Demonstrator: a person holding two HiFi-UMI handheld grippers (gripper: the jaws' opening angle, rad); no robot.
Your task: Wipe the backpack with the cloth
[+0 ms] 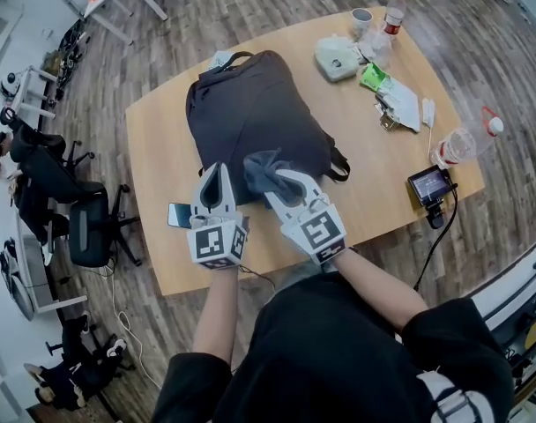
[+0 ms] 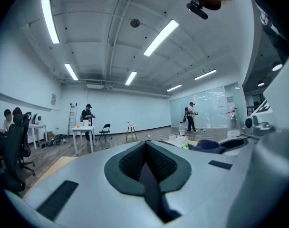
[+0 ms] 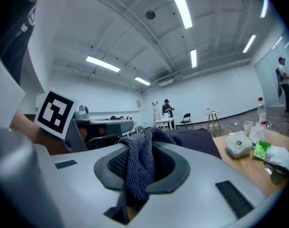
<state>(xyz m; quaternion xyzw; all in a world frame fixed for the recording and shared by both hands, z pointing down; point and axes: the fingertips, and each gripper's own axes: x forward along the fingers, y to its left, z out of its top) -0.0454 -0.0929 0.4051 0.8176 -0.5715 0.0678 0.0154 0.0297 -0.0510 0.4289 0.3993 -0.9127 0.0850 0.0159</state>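
A dark grey backpack [image 1: 250,113] lies flat on the wooden table [image 1: 153,139], its top handle toward the far edge. My right gripper [image 1: 270,178] is shut on a grey-blue cloth [image 1: 261,169], held over the near right part of the pack; in the right gripper view the knitted cloth [image 3: 140,163] hangs out between the closed jaws, with the backpack [image 3: 199,140] just behind it. Beside it on the left, my left gripper [image 1: 218,174] is shut with nothing in it, its tip over the pack's near edge. The left gripper view shows the jaws [image 2: 147,163] pressed together, pointing level across the room.
A phone [image 1: 179,214] lies on the table left of my left gripper. At the far right end sit a white pouch [image 1: 337,58], a cup [image 1: 362,18], bottles [image 1: 392,13], papers [image 1: 402,100], and a small screen device [image 1: 428,185] with a cable. Office chairs [image 1: 92,227] stand at the left.
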